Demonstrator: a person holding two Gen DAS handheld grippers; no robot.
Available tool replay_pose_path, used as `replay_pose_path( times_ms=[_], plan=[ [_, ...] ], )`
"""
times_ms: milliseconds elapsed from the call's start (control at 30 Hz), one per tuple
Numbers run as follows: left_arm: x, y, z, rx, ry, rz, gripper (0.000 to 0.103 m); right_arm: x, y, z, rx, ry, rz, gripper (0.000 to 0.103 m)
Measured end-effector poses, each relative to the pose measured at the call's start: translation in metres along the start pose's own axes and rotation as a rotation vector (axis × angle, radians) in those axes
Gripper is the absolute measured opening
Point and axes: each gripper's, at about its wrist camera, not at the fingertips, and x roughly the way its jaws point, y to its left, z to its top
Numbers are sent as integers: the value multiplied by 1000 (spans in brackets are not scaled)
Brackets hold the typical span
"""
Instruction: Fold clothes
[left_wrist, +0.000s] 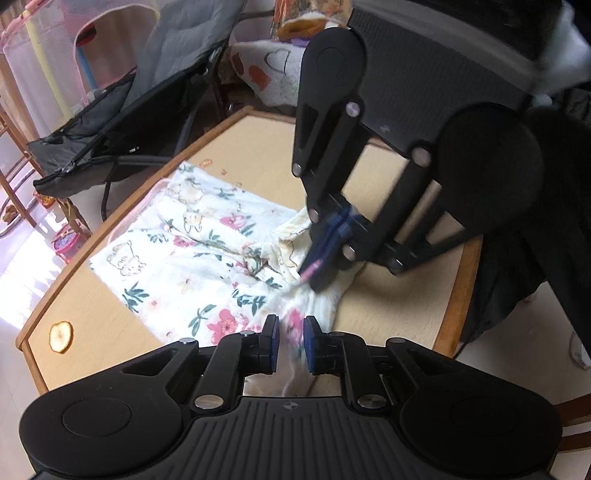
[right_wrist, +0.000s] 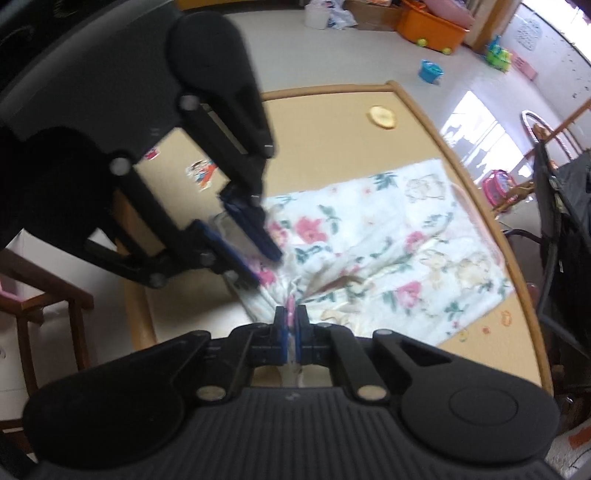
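A white cloth printed with pink flowers and bears (left_wrist: 207, 240) (right_wrist: 369, 236) lies rumpled on a light wooden table (left_wrist: 258, 147) (right_wrist: 314, 122). Its near corner is bunched up at the table's edge. My right gripper (right_wrist: 291, 314) is shut on a gathered ridge of that corner; in the left wrist view the right gripper (left_wrist: 310, 266) pinches a pink-edged fold. My left gripper (left_wrist: 290, 325) (right_wrist: 266, 268) stands a little open right beside it, with a strip of the cloth running loosely between its blue pads.
A round yellow slice (left_wrist: 61, 336) (right_wrist: 383, 117) lies near a far table corner. Stickers (right_wrist: 201, 173) mark the tabletop. A black folding chair (left_wrist: 129, 110) stands beyond the table, a wooden chair (right_wrist: 44, 295) beside it. An orange bin (right_wrist: 432, 22) and toys sit on the floor.
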Motion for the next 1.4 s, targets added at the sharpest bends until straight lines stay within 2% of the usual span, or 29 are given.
replay_pose_path(
  times_ms=[100, 133, 300, 567, 700, 833, 967, 1233, 1400],
  plan=[
    [-9, 2, -3, -17, -23, -8, 40, -3, -7, -1, 18, -10, -17, 4],
    [-12, 3, -4, -17, -26, -19, 42, -3, -9, -1, 24, -13, -19, 4],
    [-20, -2, -5, 33, -37, 4, 42, 1, -19, -1, 60, -31, -26, 4],
    [-17, -4, -1, 42, -40, -6, 42, 14, -30, -4, 121, -22, -31, 4],
    [-14, -6, 1, 51, -28, -58, 42, 15, -35, -5, 157, -43, -24, 4],
    [-21, -7, 0, 38, -48, -158, 42, 16, -37, -3, 148, -51, -15, 4],
    [-24, -11, -6, 52, -27, -205, 42, 6, -37, -3, 133, -73, 14, 4],
    [-19, -1, -18, 16, 0, -128, 42, -20, -39, -2, 111, -136, 29, 4],
    [-13, 11, -14, -6, 23, -21, 42, -6, -50, -3, 158, -113, 13, 4]
  ],
)
